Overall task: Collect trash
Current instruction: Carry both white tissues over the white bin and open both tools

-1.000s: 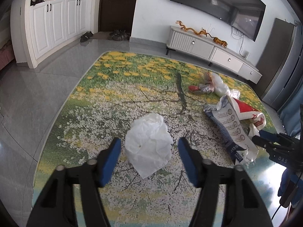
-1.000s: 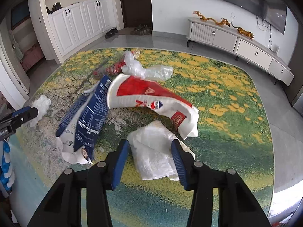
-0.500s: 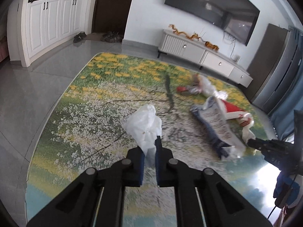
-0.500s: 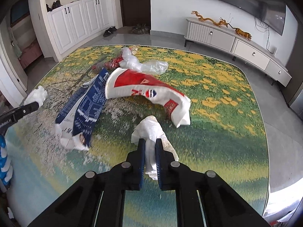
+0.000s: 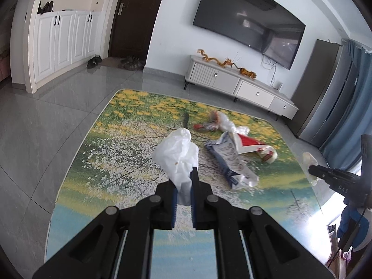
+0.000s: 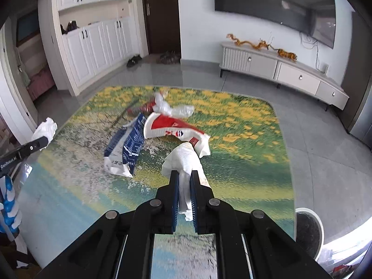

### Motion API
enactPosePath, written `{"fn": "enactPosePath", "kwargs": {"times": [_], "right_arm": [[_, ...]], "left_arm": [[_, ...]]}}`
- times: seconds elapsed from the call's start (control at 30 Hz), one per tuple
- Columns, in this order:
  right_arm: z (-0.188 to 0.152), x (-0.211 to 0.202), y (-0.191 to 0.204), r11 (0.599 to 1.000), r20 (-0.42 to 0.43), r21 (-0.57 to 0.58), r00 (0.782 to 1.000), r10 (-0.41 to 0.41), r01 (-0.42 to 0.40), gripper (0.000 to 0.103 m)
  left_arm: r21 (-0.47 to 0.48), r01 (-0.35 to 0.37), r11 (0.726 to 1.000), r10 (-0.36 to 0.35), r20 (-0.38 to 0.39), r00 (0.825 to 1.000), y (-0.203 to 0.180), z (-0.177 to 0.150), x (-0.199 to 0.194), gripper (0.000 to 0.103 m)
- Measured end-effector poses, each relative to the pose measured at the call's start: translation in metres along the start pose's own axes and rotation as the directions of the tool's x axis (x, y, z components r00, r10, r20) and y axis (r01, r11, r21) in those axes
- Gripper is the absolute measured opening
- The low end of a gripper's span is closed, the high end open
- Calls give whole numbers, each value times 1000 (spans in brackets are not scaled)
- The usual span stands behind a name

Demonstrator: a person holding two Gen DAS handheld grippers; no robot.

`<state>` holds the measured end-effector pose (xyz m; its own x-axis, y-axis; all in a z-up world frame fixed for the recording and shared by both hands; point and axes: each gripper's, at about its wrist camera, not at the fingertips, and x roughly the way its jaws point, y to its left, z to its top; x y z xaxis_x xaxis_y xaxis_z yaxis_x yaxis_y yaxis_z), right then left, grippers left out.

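My left gripper (image 5: 184, 176) is shut on a crumpled white plastic bag (image 5: 176, 155), held up off the flowered rug (image 5: 111, 162). My right gripper (image 6: 184, 179) is shut on a second crumpled white plastic wrapper (image 6: 183, 160), also lifted above the rug. On the rug lie a blue and white package (image 6: 129, 145), a red and white package (image 6: 169, 127) and a clump of clear plastic with a red scrap (image 6: 167, 108). In the left wrist view the right gripper (image 5: 312, 169) shows at the right edge with its wrapper; in the right wrist view the left gripper (image 6: 44, 139) shows at the left edge.
Grey tiled floor (image 5: 46, 116) surrounds the rug. A white TV cabinet (image 5: 239, 86) stands under a wall TV (image 5: 248, 18). White cupboards (image 6: 93, 46) and a dark door (image 6: 162, 16) with shoes are at the back. A round white bin (image 6: 308, 227) sits at the lower right; blue curtains (image 5: 355, 107) hang right.
Both grippers closed from open onto their white plastic pieces, then rose with them off the rug. The view has tilted up, showing more of the room.
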<state>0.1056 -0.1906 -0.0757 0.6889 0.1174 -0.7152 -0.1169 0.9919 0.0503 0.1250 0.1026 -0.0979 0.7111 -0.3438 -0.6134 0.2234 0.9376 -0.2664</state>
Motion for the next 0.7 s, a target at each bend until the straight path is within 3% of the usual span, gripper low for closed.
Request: {"fn": "enactPosePath", "kwargs": {"times": [0.37, 0.7], "right_arm": [[-16, -66, -33, 998, 112, 62, 993, -24, 17, 9], [-52, -103, -97, 975, 165, 213, 982, -96, 60, 9]], "left_arm": [[39, 22, 999, -23, 28, 999, -39, -2, -29, 8], [168, 109, 980, -107, -22, 994, -114, 4, -25, 8]]}}
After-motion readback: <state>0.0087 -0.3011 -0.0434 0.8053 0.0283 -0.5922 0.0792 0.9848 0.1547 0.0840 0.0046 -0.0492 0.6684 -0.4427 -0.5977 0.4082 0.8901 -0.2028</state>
